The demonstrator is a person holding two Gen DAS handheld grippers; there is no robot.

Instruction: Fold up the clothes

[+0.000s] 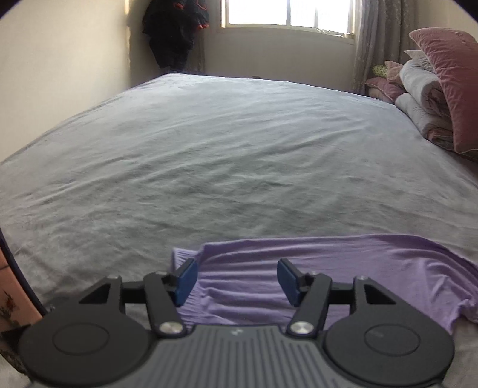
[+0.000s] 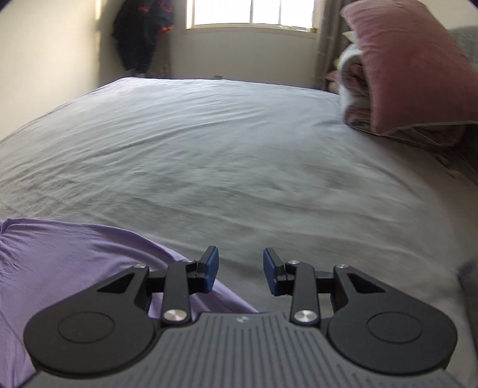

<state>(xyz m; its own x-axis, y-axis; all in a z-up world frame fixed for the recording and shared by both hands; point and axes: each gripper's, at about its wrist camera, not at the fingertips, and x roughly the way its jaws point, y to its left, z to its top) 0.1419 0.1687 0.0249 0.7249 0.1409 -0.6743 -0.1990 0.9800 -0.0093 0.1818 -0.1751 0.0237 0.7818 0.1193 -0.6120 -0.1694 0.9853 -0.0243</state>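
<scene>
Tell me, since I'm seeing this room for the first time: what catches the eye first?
The lilac garment stands out, lying rumpled on the near edge of the wide grey bed. The left gripper hangs open above it, while the right gripper, also open, is over bare sheet just past the garment's edge. A big pink pillow leans on folded bedding at the bed's right side, under a bright window.

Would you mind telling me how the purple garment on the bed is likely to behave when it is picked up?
The purple garment looks thin and lies in soft ripples, so it will probably hang limp. It likely weighs little. On the wrinkled grey sheet it may bunch rather than slide.
</scene>
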